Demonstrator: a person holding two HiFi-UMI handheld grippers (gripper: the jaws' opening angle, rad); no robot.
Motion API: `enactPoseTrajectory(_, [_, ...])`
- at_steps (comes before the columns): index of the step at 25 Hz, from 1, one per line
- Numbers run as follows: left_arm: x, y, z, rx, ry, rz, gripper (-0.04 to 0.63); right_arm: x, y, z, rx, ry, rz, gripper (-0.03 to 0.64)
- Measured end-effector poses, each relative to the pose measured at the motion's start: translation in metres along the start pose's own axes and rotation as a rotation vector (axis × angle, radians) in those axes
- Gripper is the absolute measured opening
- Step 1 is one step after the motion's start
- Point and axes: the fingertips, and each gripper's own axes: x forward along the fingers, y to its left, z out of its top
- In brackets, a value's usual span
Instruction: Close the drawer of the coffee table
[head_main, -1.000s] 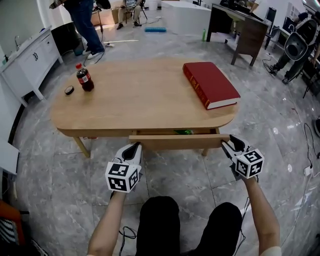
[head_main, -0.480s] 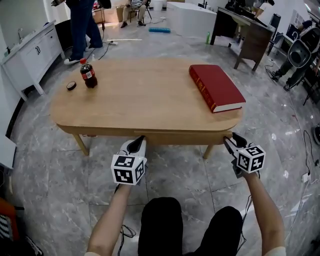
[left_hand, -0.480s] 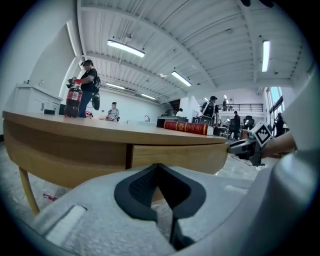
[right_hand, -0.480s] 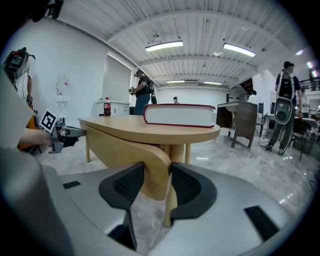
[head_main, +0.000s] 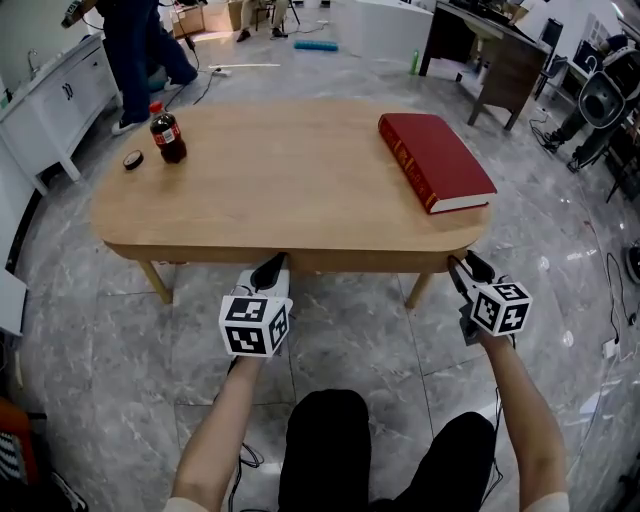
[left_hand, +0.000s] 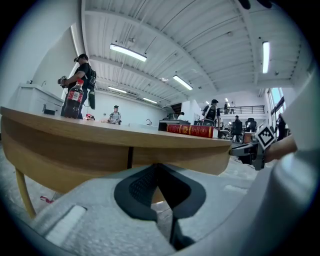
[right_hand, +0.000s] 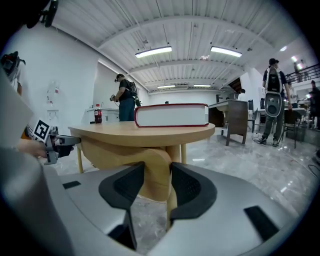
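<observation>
The oval wooden coffee table (head_main: 280, 185) stands in front of me. Its drawer front (head_main: 360, 262) sits flush under the tabletop's near edge, with no gap showing. My left gripper (head_main: 268, 270) is shut, its tips against the drawer front's left end; the left gripper view has the wood (left_hand: 200, 159) right ahead of the closed pads. My right gripper (head_main: 460, 268) is at the drawer front's right end, by the table leg. Its jaws stand a little apart, and the curved wood (right_hand: 156, 170) shows through the gap; nothing is clamped.
A red book (head_main: 435, 160) lies on the table's right part. A cola bottle (head_main: 166, 135) and its cap (head_main: 132, 159) are at the far left. A person (head_main: 130, 45) stands beyond the table by a white cabinet (head_main: 55, 100). A dark desk (head_main: 490, 60) is far right.
The drawer, open a hand's width one second ago, has slid in flush with the table. Both grippers went forward with it and stay at its front.
</observation>
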Motion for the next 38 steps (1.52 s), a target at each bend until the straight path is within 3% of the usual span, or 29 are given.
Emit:
enactPoseTrajectory(21, [0.006,0.002,-0.006,-0.016,0.026,0.048,0.009,0.004,-0.004,-0.002,0.018,-0.003,-0.087,0.169])
enactPoseTrajectory(28, [-0.001,-0.020,-0.004,0.043,0.052,0.042,0.009,-0.005,0.027,-0.013,-0.032,0.031,0.015,0.167])
enactPoseTrajectory(32, [-0.028,-0.040,0.007,0.087,0.128,0.043,0.009,-0.022,0.048,-0.009,0.009,0.076,0.068,0.165])
enactPoseTrajectory(35, [-0.059,-0.049,0.030,0.105,0.206,0.055,0.009,-0.043,0.071,0.009,0.031,0.121,0.119,0.163])
enactPoseTrajectory(38, [-0.088,-0.059,0.072,0.076,0.246,0.076,0.009,-0.072,0.092,0.050,0.104,0.110,0.155,0.161])
